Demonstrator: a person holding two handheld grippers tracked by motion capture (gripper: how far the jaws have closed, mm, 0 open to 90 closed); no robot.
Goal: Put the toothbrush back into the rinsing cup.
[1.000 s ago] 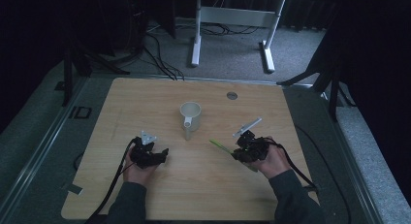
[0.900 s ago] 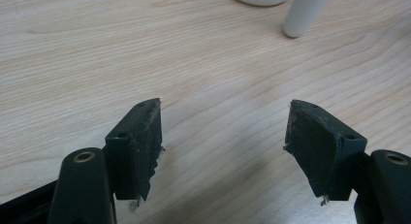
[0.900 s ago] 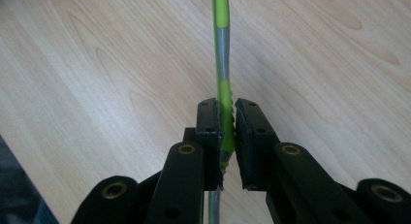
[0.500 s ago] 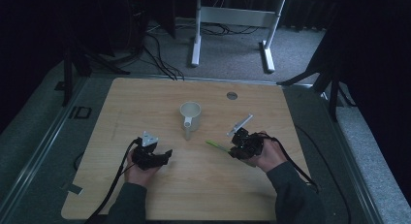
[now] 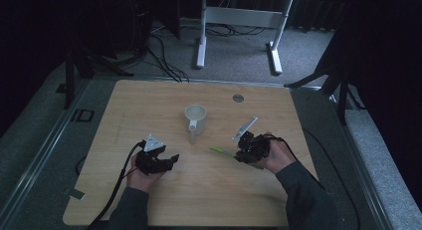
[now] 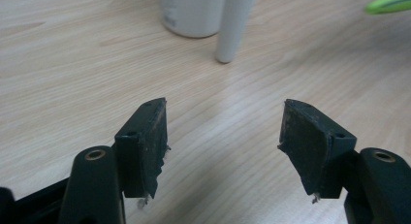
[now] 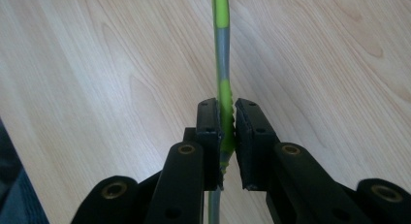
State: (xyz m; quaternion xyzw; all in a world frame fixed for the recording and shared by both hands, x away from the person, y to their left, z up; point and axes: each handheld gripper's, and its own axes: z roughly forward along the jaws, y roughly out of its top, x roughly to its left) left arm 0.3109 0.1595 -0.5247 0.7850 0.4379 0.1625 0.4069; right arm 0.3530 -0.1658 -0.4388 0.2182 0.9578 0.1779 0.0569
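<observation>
Jaws of our right hand-held gripper (image 7: 227, 124) are clamping a green pen (image 7: 222, 64), holding it just above the worktop (image 5: 149, 105). Our left hand-held gripper (image 6: 223, 136) is standing apart, having just been closing, empty, facing the white mug (image 5: 195, 117).

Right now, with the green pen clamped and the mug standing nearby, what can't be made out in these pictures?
- Green pen: both ends unseen in the right gripper view, the far one cut by the top edge, the near one hidden by the jaws.
- Mug: rim cut off by the top edge in the left gripper view.
- Mug's inside: too dim and small in the high view.
</observation>
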